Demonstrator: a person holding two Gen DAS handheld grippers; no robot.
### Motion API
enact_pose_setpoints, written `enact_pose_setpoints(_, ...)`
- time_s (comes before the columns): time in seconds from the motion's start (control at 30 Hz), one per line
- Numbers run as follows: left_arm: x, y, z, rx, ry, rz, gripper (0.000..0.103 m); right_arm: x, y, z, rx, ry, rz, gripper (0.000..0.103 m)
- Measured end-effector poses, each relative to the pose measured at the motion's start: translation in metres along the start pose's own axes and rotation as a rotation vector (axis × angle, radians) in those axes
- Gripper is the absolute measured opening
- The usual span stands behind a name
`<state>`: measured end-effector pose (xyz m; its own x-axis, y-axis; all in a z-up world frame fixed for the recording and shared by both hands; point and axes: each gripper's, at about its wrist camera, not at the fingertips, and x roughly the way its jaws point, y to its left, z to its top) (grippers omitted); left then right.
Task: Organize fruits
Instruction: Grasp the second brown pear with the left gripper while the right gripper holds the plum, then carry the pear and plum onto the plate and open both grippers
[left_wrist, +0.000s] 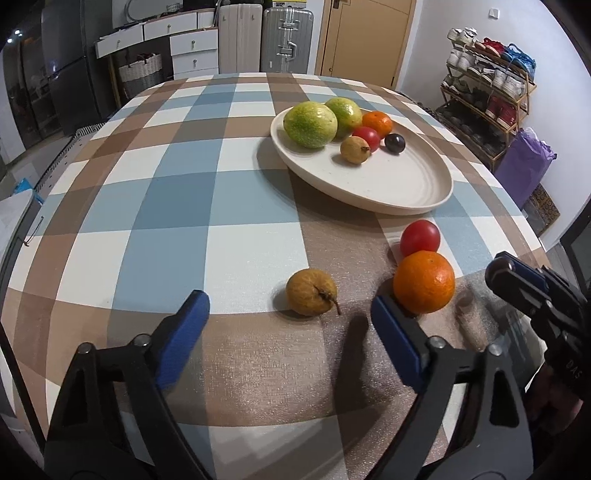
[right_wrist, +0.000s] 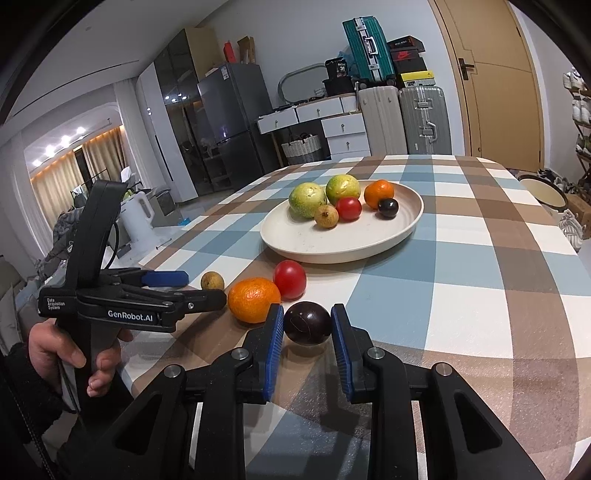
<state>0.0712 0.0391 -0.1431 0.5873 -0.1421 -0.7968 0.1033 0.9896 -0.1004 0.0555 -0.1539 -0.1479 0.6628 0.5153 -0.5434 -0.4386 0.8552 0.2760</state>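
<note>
Ahead past the checked tablecloth (right_wrist: 461, 258) stand grey suitcases (right_wrist: 424, 122), white drawers (right_wrist: 343, 129), a tan door (right_wrist: 491, 81), a dark fridge (right_wrist: 229, 114) leftward, shoe rack (left_wrist: 487, 96) rightward.

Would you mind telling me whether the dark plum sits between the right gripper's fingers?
Yes, the dark plum sits between the two blue pads of the right gripper, just above the tablecloth.

Two green fruits (right_wrist: 307, 199), two oranges (right_wrist: 253, 300), two tomatoes (right_wrist: 290, 278), two yellow fruits (right_wrist: 212, 281), two dark plums (right_wrist: 307, 322), one plate (right_wrist: 343, 247).
</note>
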Motion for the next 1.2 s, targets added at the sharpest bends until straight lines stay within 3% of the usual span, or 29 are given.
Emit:
enact_pose_setpoints(0.3,-0.001,-0.006,0.005,0.024,0.002,-0.051,0.047,-0.001,-0.005,0.004,0.003,-0.008,0.008,0.027)
enact_pose_setpoints(0.37,-0.001,-0.005,0.007,0.01,0.004,-0.074,0.026,-0.002,-0.005,0.005,0.007,-0.011,0.012,0.027)
enact_pose_setpoints(0.4,0.0,-0.004,0.008,-0.005,0.009,-0.097,0.024,-0.002,-0.005,0.005,0.007,-0.012,0.015,0.027)
enact_pose_setpoints(0.53,0.002,-0.01,0.011,-0.003,0.016,-0.142,0.024,-0.002,-0.005,0.007,0.008,-0.017,0.028,0.026)
enact_pose_setpoints(0.8,0.002,-0.014,0.022,0.002,0.008,-0.145,0.024,-0.002,-0.007,0.026,0.011,-0.032,0.059,0.026)
enact_pose_setpoints(1.2,-0.006,-0.016,0.072,0.015,-0.062,-0.14,0.024,0.011,-0.025,0.064,0.032,-0.044,0.066,0.026)
